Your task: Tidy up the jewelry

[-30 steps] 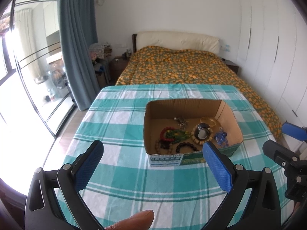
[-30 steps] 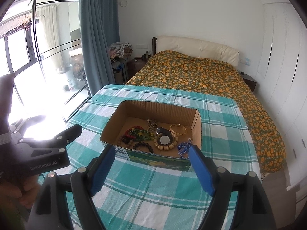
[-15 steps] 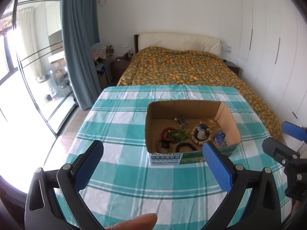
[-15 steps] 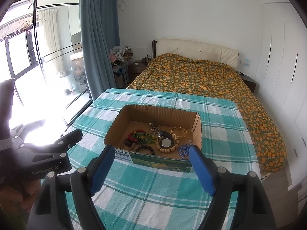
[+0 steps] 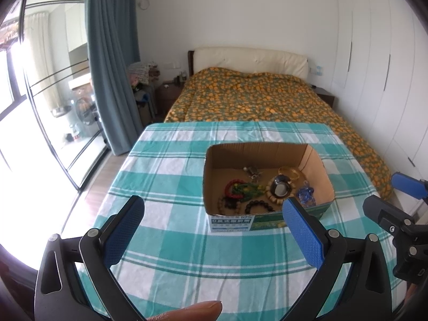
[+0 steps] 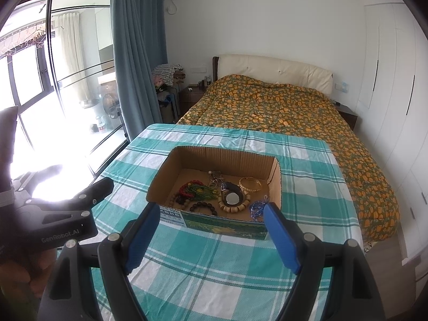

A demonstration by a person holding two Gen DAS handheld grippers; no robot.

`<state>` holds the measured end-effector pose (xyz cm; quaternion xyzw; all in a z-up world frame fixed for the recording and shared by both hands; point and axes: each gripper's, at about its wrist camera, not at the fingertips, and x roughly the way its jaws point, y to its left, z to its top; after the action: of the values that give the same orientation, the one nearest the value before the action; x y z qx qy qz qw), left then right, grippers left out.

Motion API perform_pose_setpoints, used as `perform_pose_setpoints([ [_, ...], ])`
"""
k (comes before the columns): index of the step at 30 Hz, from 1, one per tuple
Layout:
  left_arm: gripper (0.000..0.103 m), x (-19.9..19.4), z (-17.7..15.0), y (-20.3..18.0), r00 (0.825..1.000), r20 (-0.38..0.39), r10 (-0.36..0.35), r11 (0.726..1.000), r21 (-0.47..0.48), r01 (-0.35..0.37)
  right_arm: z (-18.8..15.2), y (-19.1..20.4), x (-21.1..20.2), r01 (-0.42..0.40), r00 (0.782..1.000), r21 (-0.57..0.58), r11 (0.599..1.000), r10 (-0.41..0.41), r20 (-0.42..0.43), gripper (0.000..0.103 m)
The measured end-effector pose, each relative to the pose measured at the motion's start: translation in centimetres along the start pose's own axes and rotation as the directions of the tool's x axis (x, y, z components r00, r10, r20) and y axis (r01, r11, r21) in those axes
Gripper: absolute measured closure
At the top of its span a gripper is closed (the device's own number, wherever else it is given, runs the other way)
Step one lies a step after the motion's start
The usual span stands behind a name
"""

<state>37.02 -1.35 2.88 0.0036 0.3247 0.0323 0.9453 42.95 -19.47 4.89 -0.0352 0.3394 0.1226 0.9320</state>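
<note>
An open cardboard box [image 5: 315, 165] [image 6: 163, 174] stands on a green-and-white checked tablecloth [image 5: 171, 165] [image 6: 302, 176]. Inside lie several pieces of jewelry: a red bead bracelet [image 5: 231, 187], a green bead strand [image 5: 250, 189], a dark bead bracelet [image 5: 259, 205] [image 6: 203, 207], a pale wooden bead bracelet around a watch [image 5: 279, 190] [image 6: 233, 200], a gold bangle [image 5: 290, 172] [image 6: 250, 184] and a blue piece [image 5: 306, 194] [image 6: 257, 208]. My left gripper [image 5: 214, 222] is open and empty, short of the box. My right gripper [image 6: 212, 230] is open and empty at the box's near wall.
A bed with an orange-patterned cover [image 5: 254, 99] [image 6: 281, 109] lies beyond the table. Blue curtain [image 5: 112, 61] and glass doors [image 6: 53, 80] stand at left, white wardrobes [image 5: 379, 61] at right. The other gripper shows at each view's edge, the right one [image 5: 396, 222] and the left one [image 6: 58, 214].
Both grippers have drawn back and risen slightly, so the box sits a little farther away. Nothing was taken hold of and the jaws stay open.
</note>
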Motion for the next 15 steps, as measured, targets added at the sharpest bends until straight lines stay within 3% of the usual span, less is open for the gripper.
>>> perform_pose_setpoints([
  [9, 0.000, 0.28, -0.03, -0.69, 0.999, -0.004, 0.044, 0.998, 0.039, -0.044, -0.01, 0.03, -0.03, 0.004, 1.000, -0.003, 1.000, -0.004, -0.003, 0.022],
  [15, 0.000, 0.59, -0.22, -0.63, 0.999, -0.035, -0.007, 1.000, 0.027, 0.008, -0.04, 0.14, -0.25, 0.007, 1.000, -0.005, 1.000, -0.007, -0.001, 0.022],
])
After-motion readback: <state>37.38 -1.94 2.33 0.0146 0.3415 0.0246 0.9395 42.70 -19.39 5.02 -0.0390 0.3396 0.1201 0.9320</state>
